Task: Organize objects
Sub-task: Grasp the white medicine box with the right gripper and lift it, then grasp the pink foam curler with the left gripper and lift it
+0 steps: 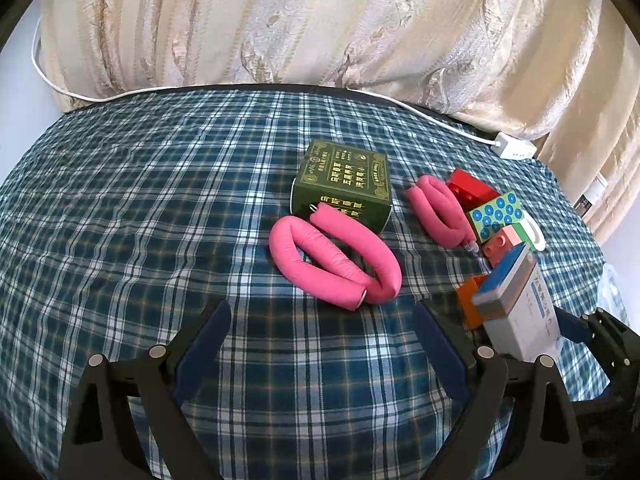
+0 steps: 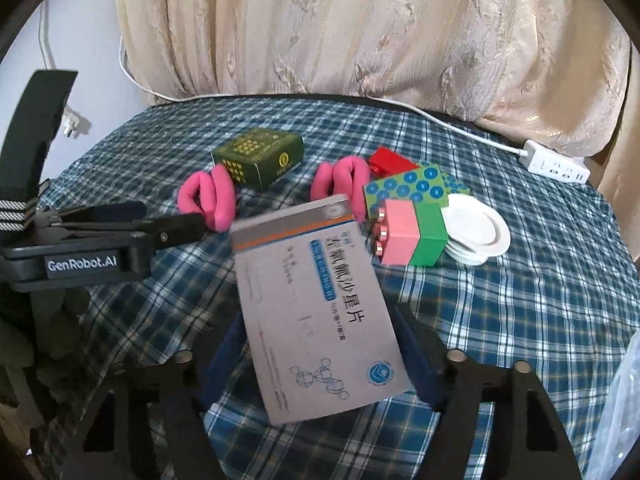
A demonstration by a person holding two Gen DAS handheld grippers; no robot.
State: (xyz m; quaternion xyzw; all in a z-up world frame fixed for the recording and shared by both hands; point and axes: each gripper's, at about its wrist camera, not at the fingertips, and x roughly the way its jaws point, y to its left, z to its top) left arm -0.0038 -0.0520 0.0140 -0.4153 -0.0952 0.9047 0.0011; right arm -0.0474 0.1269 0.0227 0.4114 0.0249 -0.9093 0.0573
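Medicine box (image 2: 316,304), grey-white and tilted, sits clamped between the right tool (image 2: 320,344) fingers above the checked tabletop (image 2: 520,300) — likely bound for the toy bricks (image 2: 404,236) beyond — while the left tool (image 1: 320,320) hangs released.

Place: a home room, set up for recording.
Backdrop: cream brocade curtain (image 1: 320,20) in heavy folds.
Counter: covered by a blue checked tablecloth (image 1: 160,200).
Household bits: white power strip (image 2: 558,166), toy blocks (image 2: 412,224), medicine box (image 2: 316,304).
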